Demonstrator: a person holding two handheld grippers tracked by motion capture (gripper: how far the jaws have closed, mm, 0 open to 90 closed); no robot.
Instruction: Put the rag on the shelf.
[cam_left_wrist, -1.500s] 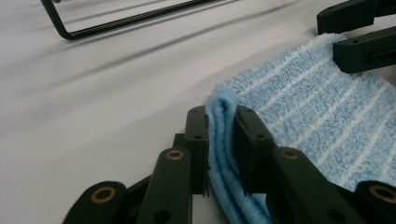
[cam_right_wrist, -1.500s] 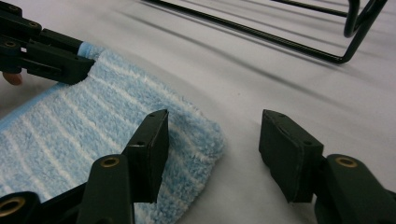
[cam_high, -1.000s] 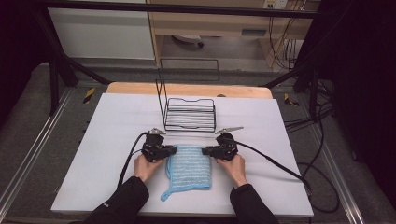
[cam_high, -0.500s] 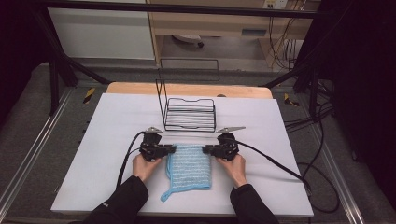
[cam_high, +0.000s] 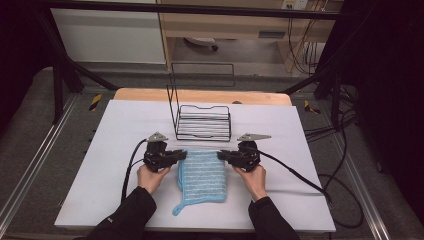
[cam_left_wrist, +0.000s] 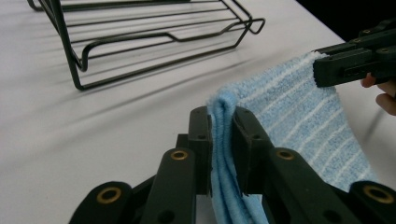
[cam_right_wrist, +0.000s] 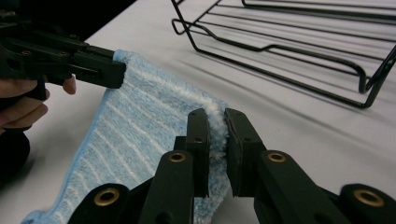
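1. White bench (cam_high: 125, 125) is spreading out under both my arms, with dark floor and cables beyond its edges.
2. My left claw (cam_high: 176, 155) is pinching the near-left top corner of the blue cloth (cam_high: 202, 175), jaws closed tight on a doubled fold of it.
3. My right claw (cam_high: 224, 155) is clamping the opposite top corner in the same way, jaws nearly together on the pile.
4. Compared with a second ago, the cloth is looking squarer and a little more stretched between my claws; the tail at the bottom is trailing behind my left claw.
5. A black wire rack (cam_high: 202, 122) is standing just ahead of both claws, apart from the cloth.
6. I judge I am spreading or lifting the cloth, perhaps towards that rack.
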